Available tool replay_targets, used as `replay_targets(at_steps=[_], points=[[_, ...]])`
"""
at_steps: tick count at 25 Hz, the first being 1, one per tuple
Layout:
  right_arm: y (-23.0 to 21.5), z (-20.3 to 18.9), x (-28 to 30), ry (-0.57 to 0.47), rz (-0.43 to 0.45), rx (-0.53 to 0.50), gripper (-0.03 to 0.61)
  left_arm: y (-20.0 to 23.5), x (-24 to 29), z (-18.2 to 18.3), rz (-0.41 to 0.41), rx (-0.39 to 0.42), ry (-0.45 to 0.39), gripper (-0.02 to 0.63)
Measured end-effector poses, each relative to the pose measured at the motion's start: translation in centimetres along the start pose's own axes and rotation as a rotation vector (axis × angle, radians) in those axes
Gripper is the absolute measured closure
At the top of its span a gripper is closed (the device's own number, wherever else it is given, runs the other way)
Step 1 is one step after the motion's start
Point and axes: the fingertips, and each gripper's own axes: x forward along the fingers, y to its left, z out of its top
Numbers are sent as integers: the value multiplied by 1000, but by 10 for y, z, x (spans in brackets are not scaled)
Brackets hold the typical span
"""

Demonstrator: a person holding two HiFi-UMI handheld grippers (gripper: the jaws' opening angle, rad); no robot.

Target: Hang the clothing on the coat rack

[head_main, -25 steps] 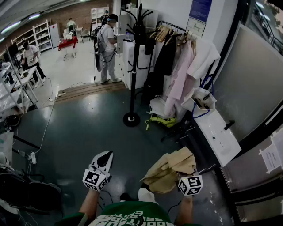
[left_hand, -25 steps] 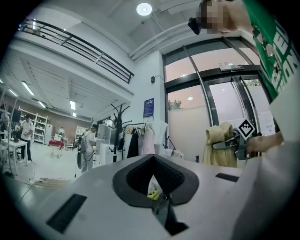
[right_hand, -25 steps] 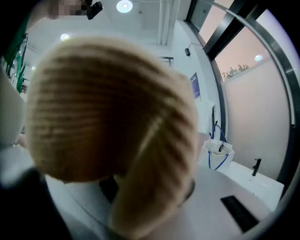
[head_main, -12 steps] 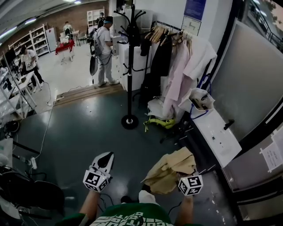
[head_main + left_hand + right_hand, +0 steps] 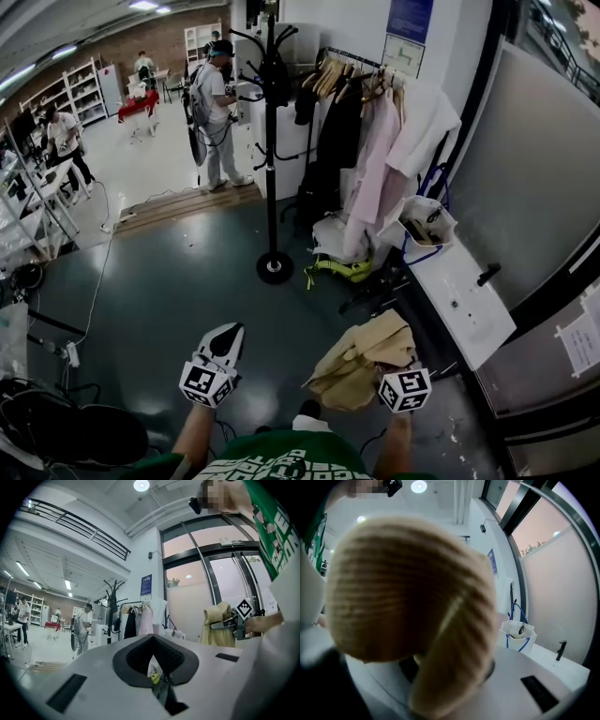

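A tan knit garment (image 5: pixel 361 361) hangs bunched from my right gripper (image 5: pixel 389 375), which is shut on it at the lower right of the head view. The same garment (image 5: pixel 412 588) fills the right gripper view and hides the jaws of that gripper (image 5: pixel 454 667). My left gripper (image 5: pixel 223 339) is held low at the left, shut and empty. In its own view the left gripper (image 5: pixel 152 641) points toward the black coat rack (image 5: pixel 111 606). That coat rack (image 5: pixel 272 141) stands ahead on a round base on the dark floor, apart from both grippers.
Right of the rack is a clothes rail (image 5: pixel 375 122) with several hung garments. A white bag with blue handles (image 5: pixel 424 223) sits on a white counter (image 5: pixel 473 309). A yellow-green item (image 5: pixel 337 269) lies on the floor. A person (image 5: pixel 211 112) stands behind the rack.
The view has shifted slightly, so the coat rack and rail sit a little lower and nearer. Both grippers keep their places, and the garment stays held.
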Motion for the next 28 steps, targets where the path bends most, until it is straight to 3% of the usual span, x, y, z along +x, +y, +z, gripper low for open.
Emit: replay_targets(at_steps=[15, 28], points=[[-86, 25, 77, -27, 58, -32, 509, -14, 111, 9, -29, 27, -24, 611], [-110, 48, 141, -38, 130, -88, 509, 0, 157, 23, 24, 48, -44, 611]])
